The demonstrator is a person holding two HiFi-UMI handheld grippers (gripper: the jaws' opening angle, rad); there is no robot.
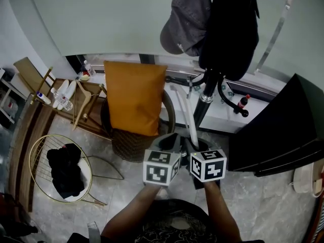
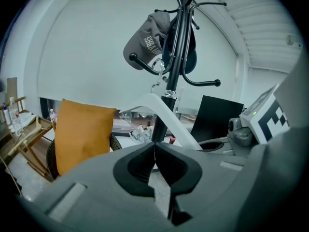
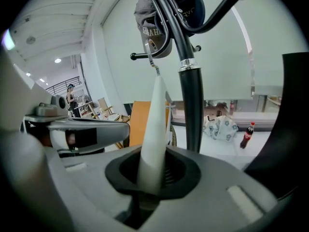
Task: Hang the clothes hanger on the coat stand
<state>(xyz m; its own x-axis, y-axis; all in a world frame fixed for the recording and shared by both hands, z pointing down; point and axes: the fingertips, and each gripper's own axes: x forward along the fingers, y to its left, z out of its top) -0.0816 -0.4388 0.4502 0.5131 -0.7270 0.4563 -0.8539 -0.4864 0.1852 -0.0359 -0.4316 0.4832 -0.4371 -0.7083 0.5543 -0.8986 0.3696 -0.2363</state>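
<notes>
Grip: right gripper (image 3: 148, 180) clamped on an arm of the white clothes hanger (image 3: 155, 129); left gripper (image 2: 155, 151) just beside it, jaws together and empty. Beyond, the hanger's metal hook (image 3: 151, 62) rises close beside the coat stand (image 3: 190, 105). The step is best done by lifting steadily and turning the hook over a bare peg (image 2: 203, 84). Head view hides both jaw pairs behind marker cubes (image 1: 161, 167); gripper views reveal them.
</notes>
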